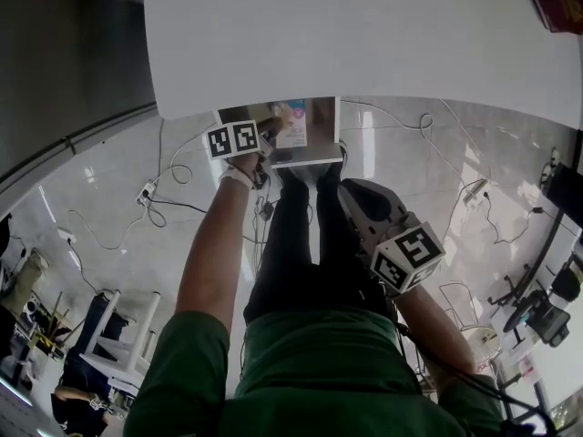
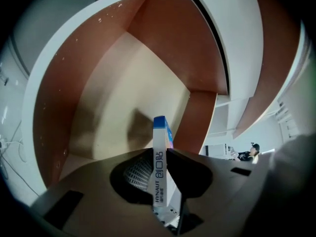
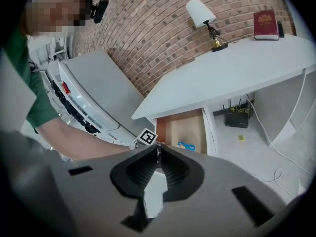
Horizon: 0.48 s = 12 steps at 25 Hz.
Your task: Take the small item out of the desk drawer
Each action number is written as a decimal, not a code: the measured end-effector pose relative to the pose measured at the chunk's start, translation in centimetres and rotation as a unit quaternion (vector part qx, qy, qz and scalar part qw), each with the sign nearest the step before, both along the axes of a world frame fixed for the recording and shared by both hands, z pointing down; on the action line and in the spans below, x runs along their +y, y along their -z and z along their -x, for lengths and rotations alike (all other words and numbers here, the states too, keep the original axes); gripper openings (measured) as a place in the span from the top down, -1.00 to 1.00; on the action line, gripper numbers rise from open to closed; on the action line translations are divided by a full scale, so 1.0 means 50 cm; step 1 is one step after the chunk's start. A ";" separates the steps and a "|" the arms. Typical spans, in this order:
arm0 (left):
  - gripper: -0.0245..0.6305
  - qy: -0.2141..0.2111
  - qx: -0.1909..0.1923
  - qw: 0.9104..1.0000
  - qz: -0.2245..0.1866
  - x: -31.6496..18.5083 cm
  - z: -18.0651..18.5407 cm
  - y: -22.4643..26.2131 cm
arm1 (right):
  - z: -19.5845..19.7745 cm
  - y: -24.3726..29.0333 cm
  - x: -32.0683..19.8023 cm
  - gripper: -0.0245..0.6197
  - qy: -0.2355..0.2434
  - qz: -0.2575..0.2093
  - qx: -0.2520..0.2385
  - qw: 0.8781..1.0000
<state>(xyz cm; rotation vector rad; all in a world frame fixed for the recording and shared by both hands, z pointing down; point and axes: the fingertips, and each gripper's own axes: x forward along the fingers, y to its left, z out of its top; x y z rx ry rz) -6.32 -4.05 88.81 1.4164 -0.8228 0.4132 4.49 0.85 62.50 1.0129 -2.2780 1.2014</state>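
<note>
The desk drawer (image 1: pixel 321 130) stands pulled out under the white desk top (image 1: pixel 364 35). In the left gripper view my left gripper (image 2: pixel 160 153) is shut on a small white and blue box (image 2: pixel 159 132), held upright on its narrow edge over the drawer's pale floor (image 2: pixel 128 98). The head view shows my left gripper (image 1: pixel 270 140) reaching into the drawer beside the box (image 1: pixel 293 124). My right gripper (image 1: pixel 353 192) hangs back above the person's legs, jaws shut with nothing between them. In its own view my right gripper (image 3: pixel 158 150) looks at the open drawer (image 3: pixel 185 127) and the box (image 3: pixel 186 146).
Brown drawer walls (image 2: pixel 59 98) close in on the left gripper on both sides. A lamp (image 3: pixel 202 14) and a red book (image 3: pixel 266 24) stand on the desk. Cables (image 1: pixel 173 189) and a power strip lie on the tiled floor. A router (image 3: pixel 238 116) sits under the desk.
</note>
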 end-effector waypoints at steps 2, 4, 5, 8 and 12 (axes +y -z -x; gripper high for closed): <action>0.68 0.004 0.002 1.000 -0.003 0.001 -0.002 0.006 | -0.005 0.002 0.000 0.85 -0.001 -0.003 0.000 1.000; 0.68 0.008 0.005 1.000 -0.006 0.005 -0.002 0.016 | -0.007 0.007 0.002 0.85 0.000 -0.006 0.001 1.000; 0.69 0.010 0.007 1.000 -0.008 0.006 -0.001 0.021 | -0.006 0.009 0.002 0.85 0.002 -0.008 0.001 1.000; 0.69 0.019 0.014 1.000 -0.012 0.010 0.001 0.039 | -0.005 0.019 -0.002 0.85 0.006 -0.017 0.002 1.000; 0.69 0.034 0.019 0.999 -0.017 0.019 0.004 0.068 | -0.006 0.038 -0.010 0.85 0.010 -0.030 0.002 0.999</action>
